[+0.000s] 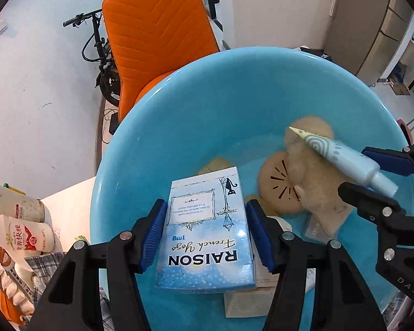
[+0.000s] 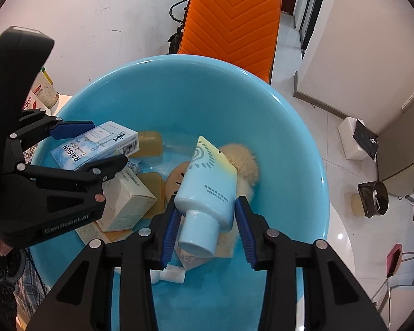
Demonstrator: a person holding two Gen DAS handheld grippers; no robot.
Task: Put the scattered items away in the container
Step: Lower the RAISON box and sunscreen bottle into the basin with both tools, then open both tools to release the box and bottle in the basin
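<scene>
A big blue basin (image 1: 179,115) (image 2: 289,143) fills both views. My left gripper (image 1: 205,234) is shut on a light blue RAISON box (image 1: 207,237) and holds it over the basin; both show in the right wrist view, the gripper (image 2: 96,144) and the box (image 2: 96,143). My right gripper (image 2: 207,229) is shut on a pale blue tube (image 2: 209,187), cap toward the camera, above the basin; the tube also shows in the left wrist view (image 1: 342,157). In the basin lie a plush toy (image 1: 314,187), cream boxes (image 2: 127,204) and yellow blocks (image 2: 149,143).
An orange chair (image 1: 154,35) (image 2: 231,19) stands behind the basin, with a bike (image 1: 96,49) by the wall. Bottles and packets (image 1: 19,220) lie on the white table left of the basin. A bin (image 2: 372,198) stands on the floor at right.
</scene>
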